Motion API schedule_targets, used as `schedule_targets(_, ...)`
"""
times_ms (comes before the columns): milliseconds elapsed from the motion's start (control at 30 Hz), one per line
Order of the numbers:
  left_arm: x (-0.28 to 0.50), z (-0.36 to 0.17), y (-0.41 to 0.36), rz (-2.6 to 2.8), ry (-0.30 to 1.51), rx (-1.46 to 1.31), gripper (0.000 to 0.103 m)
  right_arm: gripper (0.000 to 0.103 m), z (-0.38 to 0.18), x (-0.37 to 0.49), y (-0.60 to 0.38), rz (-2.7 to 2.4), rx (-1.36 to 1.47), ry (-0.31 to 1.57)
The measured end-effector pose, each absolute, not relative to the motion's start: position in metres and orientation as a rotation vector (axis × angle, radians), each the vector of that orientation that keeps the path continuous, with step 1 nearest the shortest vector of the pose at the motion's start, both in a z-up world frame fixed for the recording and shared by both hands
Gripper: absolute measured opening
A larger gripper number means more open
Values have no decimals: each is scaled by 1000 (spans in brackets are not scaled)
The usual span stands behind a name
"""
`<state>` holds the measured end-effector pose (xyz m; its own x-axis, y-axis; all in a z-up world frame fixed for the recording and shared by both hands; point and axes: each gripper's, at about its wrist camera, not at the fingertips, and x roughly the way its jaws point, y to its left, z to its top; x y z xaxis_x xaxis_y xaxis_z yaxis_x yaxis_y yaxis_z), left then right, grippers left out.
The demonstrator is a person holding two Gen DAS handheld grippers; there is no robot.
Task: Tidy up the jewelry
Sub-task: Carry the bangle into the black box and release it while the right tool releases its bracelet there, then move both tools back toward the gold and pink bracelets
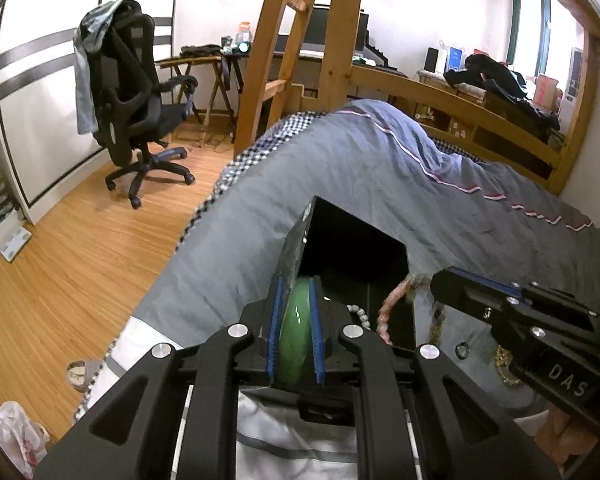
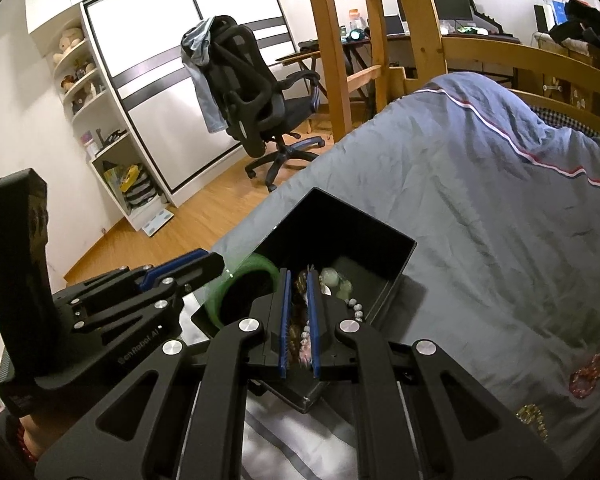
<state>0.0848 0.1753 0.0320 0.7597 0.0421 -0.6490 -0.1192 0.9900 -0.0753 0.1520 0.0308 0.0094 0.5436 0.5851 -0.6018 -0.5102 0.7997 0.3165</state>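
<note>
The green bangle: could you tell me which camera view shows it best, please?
The right wrist view: the green bangle shows its open ring at the black box rim, held by the left gripper. The left wrist view shows only its edge between the pads.

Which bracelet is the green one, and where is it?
The smooth green bangle pinched in the left tongs, over the black box. The other bracelets are beaded: a reddish one and a yellow one on the blanket.
</note>
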Motion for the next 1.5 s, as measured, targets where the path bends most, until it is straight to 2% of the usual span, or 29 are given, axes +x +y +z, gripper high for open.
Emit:
schedule_targets(100,84,33,175,98,696,-117,38,18,8,154,29,647,126,770)
schedule_targets(133,83,34,175,101,688,-117,45,30,8,154,27,647,134,767)
schedule_targets(167,82,35,175,102,682,-119,49,46,10,153,25,641,138,760)
schedule_targets(200,82,35,175,104,676,-121,60,55,12,153,22,629,140,749)
schedule_targets(233,80,37,175,111,666,-119,71,71,14,151,17,612,145,734)
schedule_targets(267,79,37,175,119,658,-114,75,81,18,150,10,592,152,717)
schedule_targets(333,76,40,172,120,640,-109,85,94,23,148,0,555,155,703)
schedule_targets(400,74,42,169,119,626,-99,95,96,29,147,-17,502,158,697)
schedule_targets(533,70,46,148,77,601,-60,96,99,39,143,-52,431,165,680)
schedule_targets(700,66,46,108,3,596,-1,97,99,43,133,-97,360,167,672)
schedule_targets(933,74,17,56,-166,678,-187,97,99,28,118,-153,295,193,687)
schedule_targets(1300,98,-25,17,-197,773,-61,97,99,-19,122,-190,302,125,693)
schedule_targets(1500,104,-47,-33,-335,801,71,97,99,-51,130,-215,284,123,699)
